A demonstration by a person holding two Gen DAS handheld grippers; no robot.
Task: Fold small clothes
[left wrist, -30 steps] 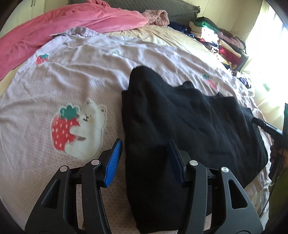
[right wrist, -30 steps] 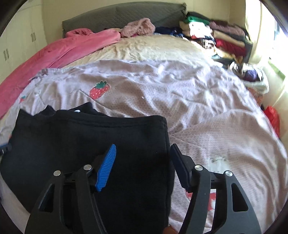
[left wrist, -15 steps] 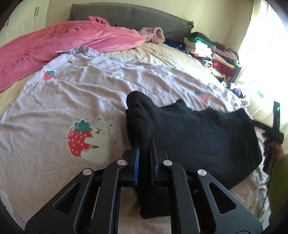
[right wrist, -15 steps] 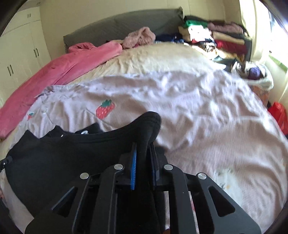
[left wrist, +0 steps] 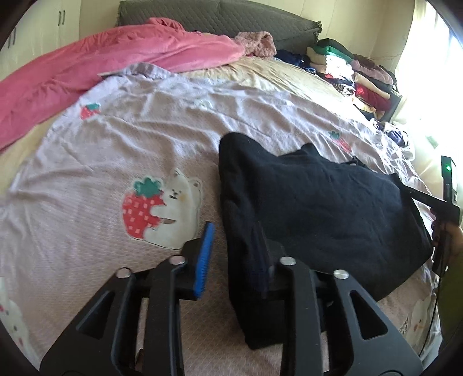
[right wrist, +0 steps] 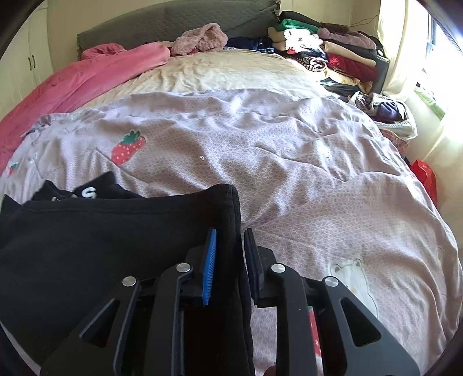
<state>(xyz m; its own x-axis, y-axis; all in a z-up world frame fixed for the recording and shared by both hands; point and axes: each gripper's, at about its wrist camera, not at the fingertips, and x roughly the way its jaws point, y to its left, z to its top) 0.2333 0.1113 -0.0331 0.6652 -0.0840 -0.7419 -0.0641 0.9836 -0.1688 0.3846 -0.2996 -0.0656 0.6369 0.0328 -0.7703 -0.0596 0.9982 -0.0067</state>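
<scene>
A folded black garment (left wrist: pixel 318 208) lies on the lilac strawberry-print quilt (left wrist: pixel 115 138). My left gripper (left wrist: pixel 234 257) straddles its left edge. Its jaws are opening: the blue left pad (left wrist: pixel 205 254) stands clear of the cloth, which rests against the right pad. In the right wrist view the garment (right wrist: pixel 101 245) fills the lower left, with white lettering at its far edge. My right gripper (right wrist: pixel 230 260) straddles the garment's right edge, jaws opening, with the fold loose between the pads. The right gripper's body (left wrist: pixel 445 202) also shows at the garment's far side.
A pink blanket (left wrist: pixel 101 63) lies along the bed's left side under a grey headboard (right wrist: pixel 173 20). Stacked folded clothes (right wrist: pixel 327 43) sit at the back right, loose clothes (right wrist: pixel 385 110) and a red bag (right wrist: pixel 425 176) beside the bed's right edge.
Both grippers shut on the garment's side edges and pulled them up into peaks. Now both jaws have parted and the edges lie flat on the quilt again.
</scene>
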